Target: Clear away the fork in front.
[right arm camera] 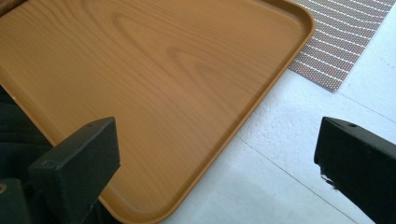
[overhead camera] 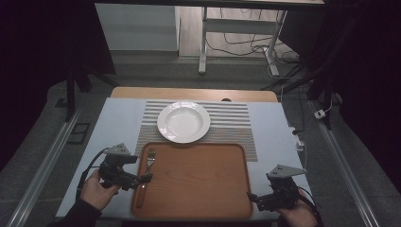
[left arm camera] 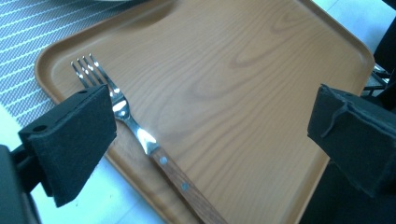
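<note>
A steel fork with a riveted wooden handle lies at nine o'clock on the wooden tray, free between the gaping left hand-held gripper; the right hand-held gripper also gapes over the pale table, with a dim room beyond.

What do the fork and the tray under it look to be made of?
Fork: bright metal tines and neck, probably polished steel by the sharp glints, with a brown handle that looks like wood, fixed by two pale rivets.
Tray: wood-grain surface with a smooth, moulded rim; it may be laminate or printed plastic, not solid wood.
</note>
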Available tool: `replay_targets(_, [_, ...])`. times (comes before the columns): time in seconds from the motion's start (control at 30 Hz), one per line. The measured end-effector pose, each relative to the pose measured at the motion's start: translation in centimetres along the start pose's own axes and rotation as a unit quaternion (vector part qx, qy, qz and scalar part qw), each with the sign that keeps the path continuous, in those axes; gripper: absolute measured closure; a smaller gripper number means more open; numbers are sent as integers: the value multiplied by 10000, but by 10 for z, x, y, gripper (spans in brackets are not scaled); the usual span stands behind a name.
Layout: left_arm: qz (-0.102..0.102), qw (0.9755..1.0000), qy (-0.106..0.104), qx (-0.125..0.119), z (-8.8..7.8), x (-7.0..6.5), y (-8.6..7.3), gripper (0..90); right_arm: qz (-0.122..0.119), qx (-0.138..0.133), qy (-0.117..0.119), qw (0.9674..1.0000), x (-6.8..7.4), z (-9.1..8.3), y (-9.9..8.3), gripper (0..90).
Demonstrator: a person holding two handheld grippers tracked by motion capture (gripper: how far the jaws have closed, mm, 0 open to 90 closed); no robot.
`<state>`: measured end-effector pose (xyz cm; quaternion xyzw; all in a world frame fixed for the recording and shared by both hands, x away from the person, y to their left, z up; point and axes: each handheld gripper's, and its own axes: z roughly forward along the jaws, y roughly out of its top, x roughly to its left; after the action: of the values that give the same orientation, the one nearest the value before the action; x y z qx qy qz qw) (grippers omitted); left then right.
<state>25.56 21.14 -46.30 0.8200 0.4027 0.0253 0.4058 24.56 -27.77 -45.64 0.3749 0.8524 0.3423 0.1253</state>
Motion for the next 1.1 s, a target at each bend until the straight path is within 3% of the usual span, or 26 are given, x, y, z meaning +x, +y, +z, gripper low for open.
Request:
replay_targets(0.73, [-267,9993,179,-215,-35,2,-43,0,24,7,-12,10000,0,0,0,2])
replay_targets(0.97, [-424,9987,226,-157,-41,6,-58,0,27,2,-16,10000,0,0,0,2])
replay_targets(1.1, [-469,9984,308,3,-43,6,-66,0,25,7,-24,10000,1,0,0,2])
